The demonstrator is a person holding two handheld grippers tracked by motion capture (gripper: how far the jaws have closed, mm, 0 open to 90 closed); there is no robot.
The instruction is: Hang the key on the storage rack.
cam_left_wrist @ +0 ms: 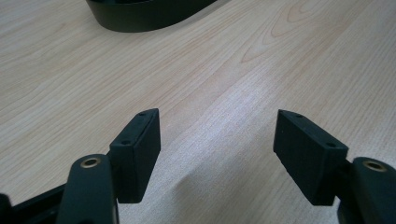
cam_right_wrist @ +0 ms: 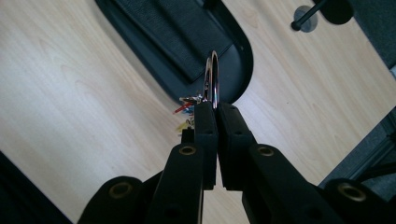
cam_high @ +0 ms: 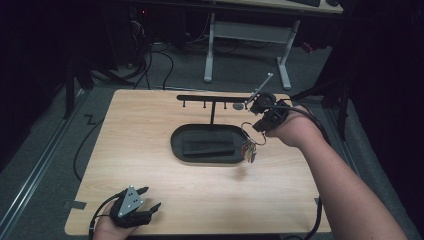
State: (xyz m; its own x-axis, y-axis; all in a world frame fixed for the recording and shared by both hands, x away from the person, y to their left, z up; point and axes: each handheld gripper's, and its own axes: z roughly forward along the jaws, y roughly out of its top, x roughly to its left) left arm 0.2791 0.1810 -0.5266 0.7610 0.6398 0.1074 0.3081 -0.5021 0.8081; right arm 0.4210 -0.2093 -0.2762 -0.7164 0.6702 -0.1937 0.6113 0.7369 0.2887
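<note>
- Right hand-held gripper [cam_right_wrist: 213, 109] was clamped on a key ring [cam_right_wrist: 212, 77], keys [cam_high: 249, 150] dangling beside the black tray [cam_high: 177, 145]
- Left hand-held gripper [cam_left_wrist: 217, 140] rested open on the table [cam_high: 150, 120]

Glossy metal ring [cam_right_wrist: 213, 77], matt black plastic tray [cam_right_wrist: 233, 42], smooth pale wood table [cam_right_wrist: 70, 93].

Silver ring [cam_right_wrist: 213, 77], multicoloured tags [cam_right_wrist: 186, 109], black tray [cam_high: 176, 145], pale woodgrain table [cam_high: 150, 190]

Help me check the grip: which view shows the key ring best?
The right gripper view: the key ring stands edge-on, pinched between the right gripper pads. The high view shows it small, with keys dangling over the tray.
</note>
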